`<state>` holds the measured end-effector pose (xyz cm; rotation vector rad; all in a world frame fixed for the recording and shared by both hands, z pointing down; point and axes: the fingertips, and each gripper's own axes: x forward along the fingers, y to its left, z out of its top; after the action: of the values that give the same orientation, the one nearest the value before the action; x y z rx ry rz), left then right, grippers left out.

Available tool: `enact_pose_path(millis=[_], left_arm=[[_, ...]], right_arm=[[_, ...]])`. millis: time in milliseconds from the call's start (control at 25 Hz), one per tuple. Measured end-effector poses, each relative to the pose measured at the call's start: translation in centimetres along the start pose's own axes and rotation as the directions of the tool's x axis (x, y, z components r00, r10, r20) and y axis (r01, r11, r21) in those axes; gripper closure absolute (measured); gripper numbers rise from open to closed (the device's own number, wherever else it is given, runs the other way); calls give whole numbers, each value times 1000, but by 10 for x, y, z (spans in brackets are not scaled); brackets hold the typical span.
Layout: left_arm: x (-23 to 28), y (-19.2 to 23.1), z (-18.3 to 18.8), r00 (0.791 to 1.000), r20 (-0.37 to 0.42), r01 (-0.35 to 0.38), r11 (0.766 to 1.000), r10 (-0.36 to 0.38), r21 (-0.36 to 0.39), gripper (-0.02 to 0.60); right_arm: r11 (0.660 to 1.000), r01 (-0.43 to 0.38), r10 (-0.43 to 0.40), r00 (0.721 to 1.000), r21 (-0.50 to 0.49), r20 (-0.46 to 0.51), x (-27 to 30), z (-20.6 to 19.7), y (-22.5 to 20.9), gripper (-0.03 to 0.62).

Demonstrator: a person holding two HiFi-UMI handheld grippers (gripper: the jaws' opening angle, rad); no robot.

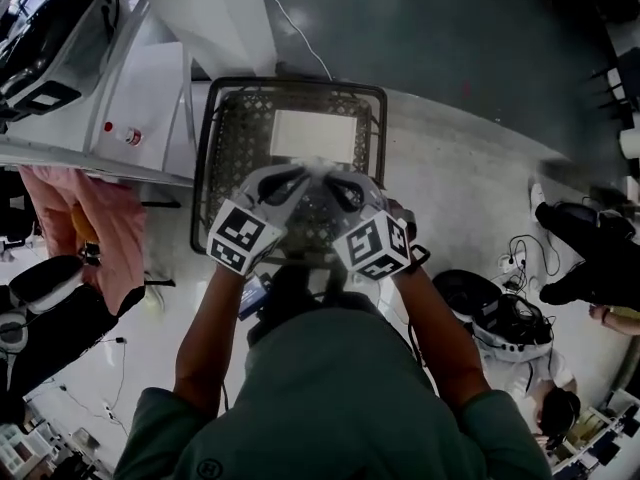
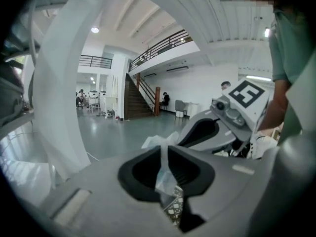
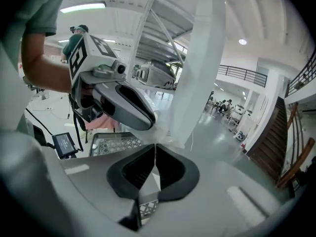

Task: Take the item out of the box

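Observation:
A black lattice crate [image 1: 213,148] stands on the floor in front of me, and a flat white box [image 1: 313,135] lies inside it. Above the crate, both grippers point inward with their tips meeting. Between them is a wisp of thin clear plastic film [image 1: 318,165]. My left gripper [image 1: 300,176] is shut on the film [image 2: 162,174], which bunches up out of its jaws [image 2: 165,154]. My right gripper [image 1: 335,176] is shut on a thin edge of the same film [image 3: 165,132], seen in its own view [image 3: 154,158]. Whether the film joins the white box is hidden.
A white pillar [image 1: 215,18] rises behind the crate. To the left are a white shelf with a small red-capped bottle [image 1: 128,136] and a pink cloth [image 1: 100,228]. On the floor at right lie a headset with cables [image 1: 500,323] and a dark-clothed person [image 1: 590,258].

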<state>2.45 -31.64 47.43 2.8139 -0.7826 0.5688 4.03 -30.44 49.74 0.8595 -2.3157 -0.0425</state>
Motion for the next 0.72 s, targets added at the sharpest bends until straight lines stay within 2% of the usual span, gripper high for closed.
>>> enact_pose_path(millis=[320,560,720], left_arm=[[-40,-27,64,992,115,-62,993,50,101,538],[-73,-50,107,968,240,-111,978,67,176,543],[-94,-69,124,954,290,-136,968,71,213,545]], right_arm=[[996,71,-64,990,-50,122,-57,52,-4,579],[984,148,-125,970,-96,209,-99,89,0,583],[977,177,-142,959,-123,247,-124,105,9,583]])
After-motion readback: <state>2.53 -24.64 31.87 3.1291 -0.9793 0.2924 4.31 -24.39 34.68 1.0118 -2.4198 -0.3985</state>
